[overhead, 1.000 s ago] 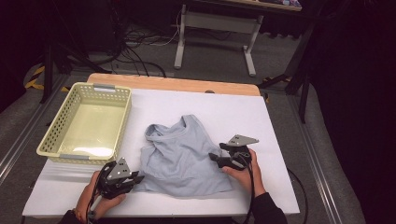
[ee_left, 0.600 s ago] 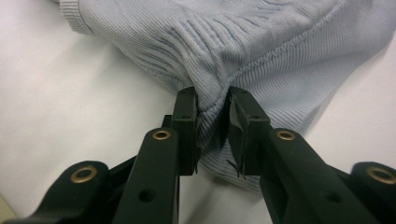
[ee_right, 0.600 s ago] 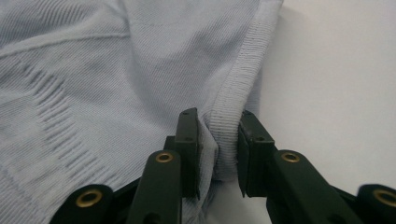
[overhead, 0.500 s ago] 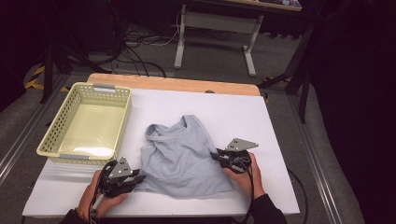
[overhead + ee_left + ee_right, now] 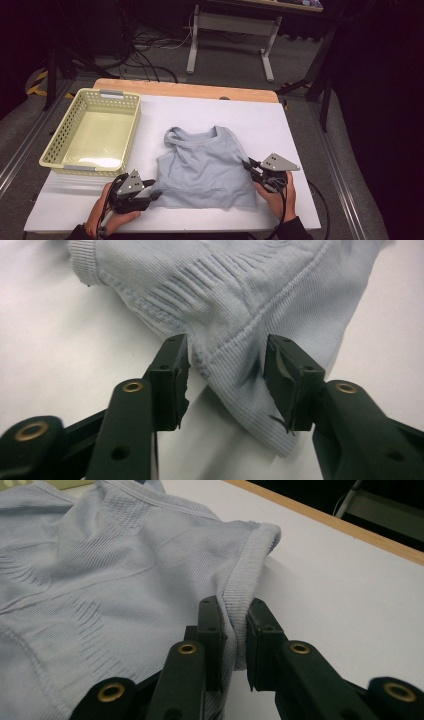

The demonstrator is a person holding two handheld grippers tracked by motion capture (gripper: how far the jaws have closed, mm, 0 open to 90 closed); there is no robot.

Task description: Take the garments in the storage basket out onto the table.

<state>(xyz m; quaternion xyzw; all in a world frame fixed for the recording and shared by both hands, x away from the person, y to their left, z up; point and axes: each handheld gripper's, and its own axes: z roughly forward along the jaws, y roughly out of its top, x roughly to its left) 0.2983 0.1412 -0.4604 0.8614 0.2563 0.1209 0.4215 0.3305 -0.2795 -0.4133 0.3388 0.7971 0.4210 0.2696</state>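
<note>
A light blue ribbed tank top (image 5: 205,165) lies spread flat on the white table (image 5: 295,130), neck away from me. My left gripper (image 5: 151,192) sits at the top's lower left corner. Its jaws have just been opening, and in the left gripper view (image 5: 226,342) that corner (image 5: 235,390) lies loose between the parted pads. My right gripper (image 5: 248,165) is at the top's right edge and has just been closing. In the right gripper view (image 5: 233,604) its jaws pinch the ribbed edge (image 5: 240,587).
A pale yellow mesh basket (image 5: 125,102) stands empty at the table's left. A wooden strip (image 5: 185,90) runs along the far edge. Bare white surface lies right of and behind the top. Beyond the table are cables and a desk frame (image 5: 192,45) on the floor.
The top went from bunched to spread flat and wider. My right gripper shut on its right edge and pulled to the right. The left gripper stayed put and its jaws parted.
</note>
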